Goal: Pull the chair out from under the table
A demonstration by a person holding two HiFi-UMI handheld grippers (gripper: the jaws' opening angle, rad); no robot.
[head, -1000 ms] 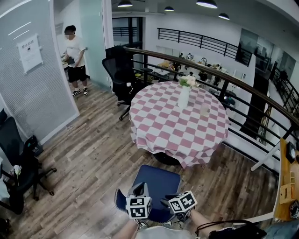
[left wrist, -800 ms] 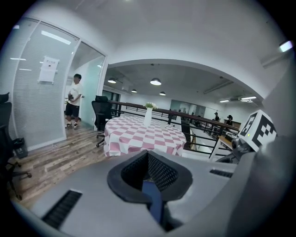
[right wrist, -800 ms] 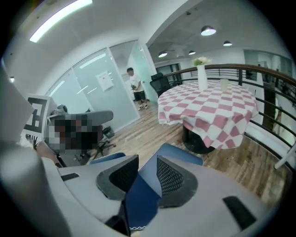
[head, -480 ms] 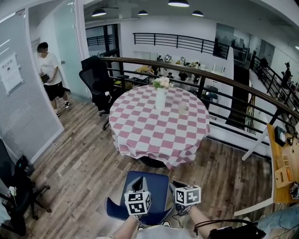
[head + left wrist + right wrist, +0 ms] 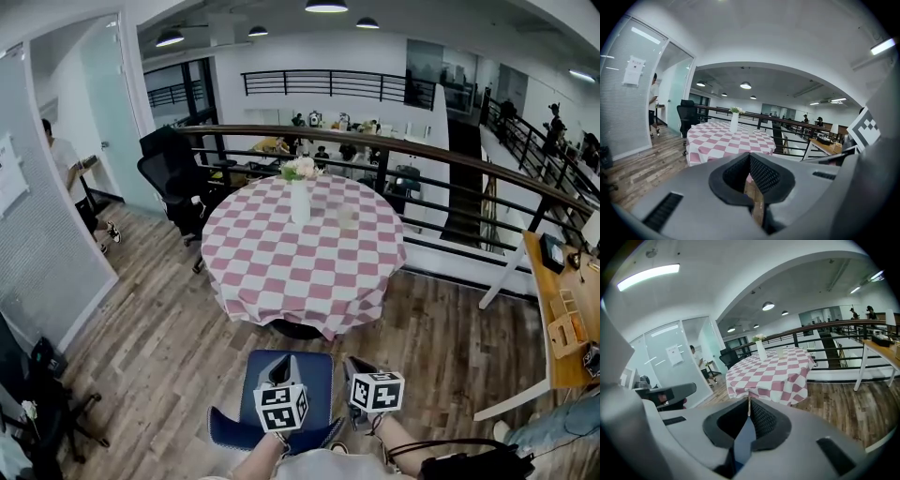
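Note:
The blue chair stands on the wood floor just in front of the round table with its pink-and-white checked cloth, clear of the table's edge. A white vase of flowers stands on the table. My left gripper hangs over the chair's seat, and in the left gripper view its jaws meet at the tips with nothing in them. My right gripper is just right of the chair. Its jaws have just been closing and now meet empty in the right gripper view, with the chair's blue showing behind them.
A black office chair stands behind the table on the left. A dark railing curves round the far side. A person stands by the glass partition at the left. A wooden desk is at the right, another black chair at the lower left.
My right gripper has left the chair's near edge and moved to its right side. The left gripper has shifted forward over the seat. The view has swung right, so the table sits further left.

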